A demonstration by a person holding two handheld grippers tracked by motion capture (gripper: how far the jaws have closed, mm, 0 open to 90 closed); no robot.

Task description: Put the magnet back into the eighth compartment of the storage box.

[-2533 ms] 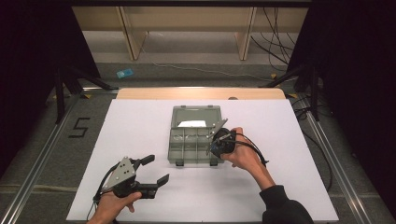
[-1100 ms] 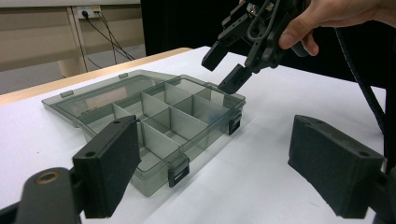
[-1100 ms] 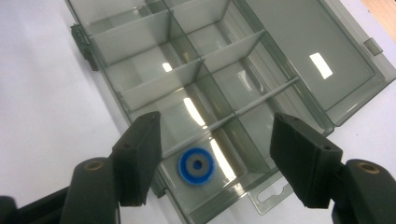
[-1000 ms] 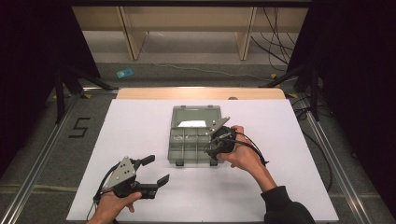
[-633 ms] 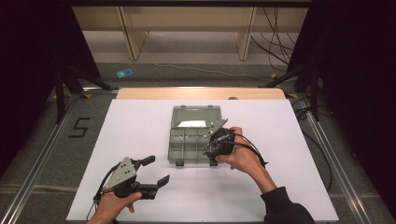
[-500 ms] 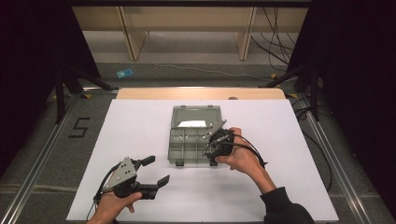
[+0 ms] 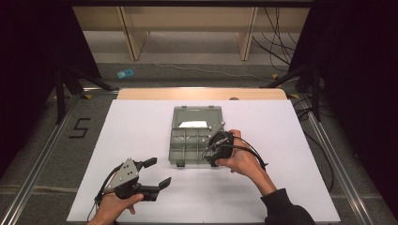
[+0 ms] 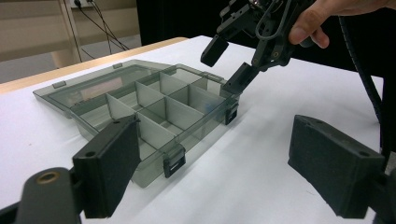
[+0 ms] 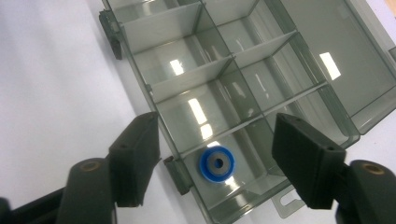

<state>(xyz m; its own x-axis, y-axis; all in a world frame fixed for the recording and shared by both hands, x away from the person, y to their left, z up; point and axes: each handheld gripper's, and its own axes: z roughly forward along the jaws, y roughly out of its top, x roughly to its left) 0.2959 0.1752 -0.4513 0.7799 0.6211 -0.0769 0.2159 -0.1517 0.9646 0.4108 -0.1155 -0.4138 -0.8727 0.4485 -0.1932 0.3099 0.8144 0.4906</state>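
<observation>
The right gripper (image 9: 215, 154) hangs over the open organizer box (image 7: 195, 136), jaws spread wide and empty. A blue ring (image 9: 217, 164) lies in the box's near corner compartment. The left gripper (image 7: 155, 173), also spread, rests on the worktop (image 7: 141, 122) nearby.

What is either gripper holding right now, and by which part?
Nothing: both the left gripper and the right gripper are open, and the blue ring lies loose in the grey plastic compartment box.

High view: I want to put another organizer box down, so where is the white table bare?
The table is bare left of the open organizer box, and on the far right beyond the right gripper. It is crowded at the box's near-right corner and around the left gripper.
</observation>
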